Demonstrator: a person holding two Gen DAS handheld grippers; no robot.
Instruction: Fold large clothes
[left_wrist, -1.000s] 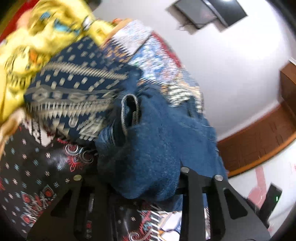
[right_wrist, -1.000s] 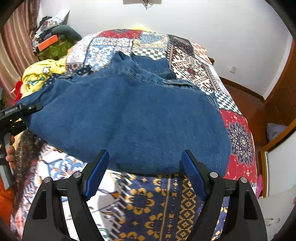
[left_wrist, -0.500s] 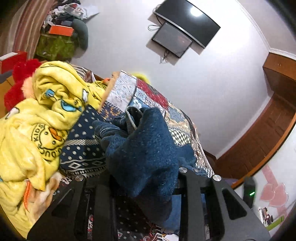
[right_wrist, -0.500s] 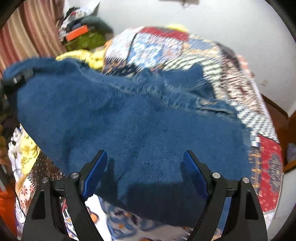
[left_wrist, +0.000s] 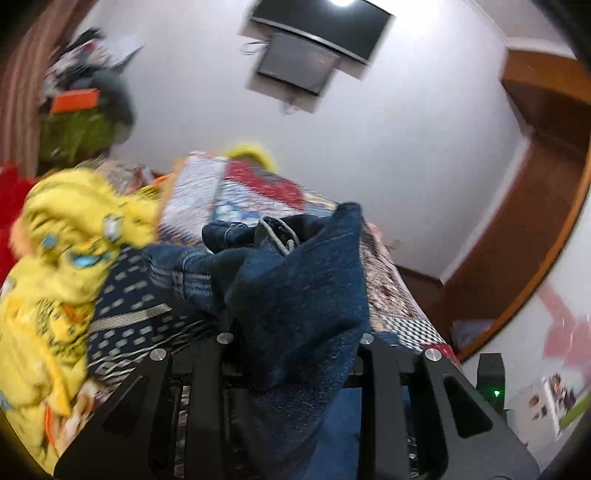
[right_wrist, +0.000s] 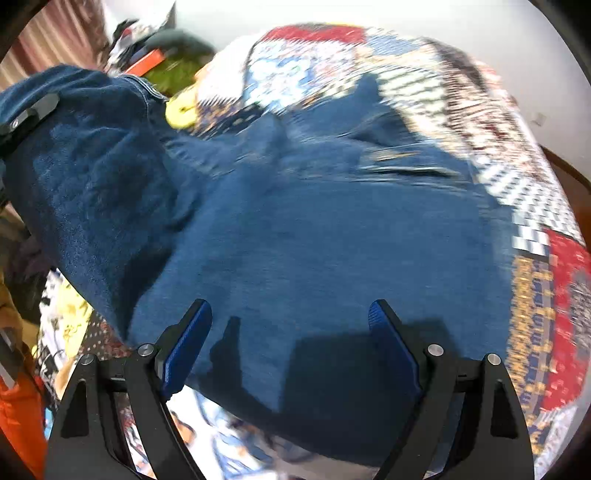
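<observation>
Denim (left_wrist: 303, 295) hides my left gripper (left_wrist: 295, 354) tips, clamped on a raised bunch; right gripper (right_wrist: 288, 332) opening, empty, over jeans; bed (right_wrist: 535, 295) blurred.

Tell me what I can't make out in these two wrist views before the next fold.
- Left wrist view: the left hand-held gripper has its pads buried in the bunched denim garment, so the pinched part is hidden.
- Right wrist view: the denim's near edge is hidden behind the right hand-held gripper, whose jaws are opening above it.
- Both views: motion blur smears the patchwork bedspread and the yellow blanket.
</observation>
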